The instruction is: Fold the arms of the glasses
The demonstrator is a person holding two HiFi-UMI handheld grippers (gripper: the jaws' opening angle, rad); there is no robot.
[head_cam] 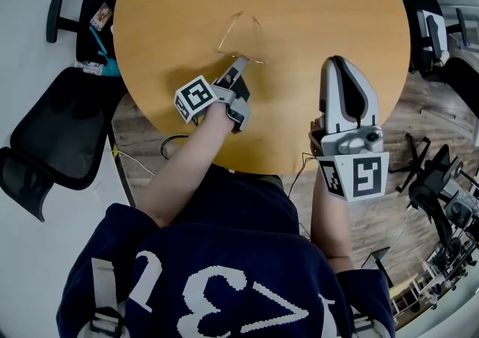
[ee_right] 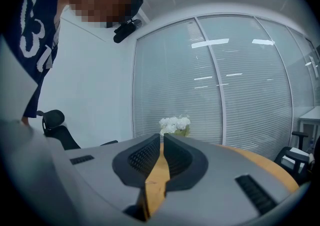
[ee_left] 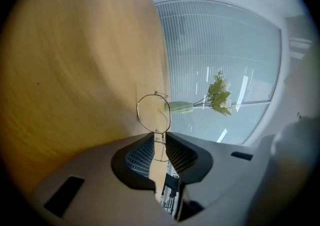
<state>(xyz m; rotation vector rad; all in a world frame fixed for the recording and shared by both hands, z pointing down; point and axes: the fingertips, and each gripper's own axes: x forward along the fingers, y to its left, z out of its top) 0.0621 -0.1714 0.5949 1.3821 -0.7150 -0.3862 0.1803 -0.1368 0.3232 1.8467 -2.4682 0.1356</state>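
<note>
Thin wire-rimmed glasses (ee_left: 154,113) with clear lenses lie on the table (head_cam: 329,15). At their six o'clock, the left gripper (ee_left: 159,137) has its jaws slightly apart around the wire. The right gripper (ee_right: 161,137) has its jaws pressed together, empty.

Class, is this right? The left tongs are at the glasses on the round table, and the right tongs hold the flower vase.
No. The right tongs hold nothing; the right gripper view shows them empty, the flower vase standing far beyond. The left tongs are at the glasses on the round table.
</note>
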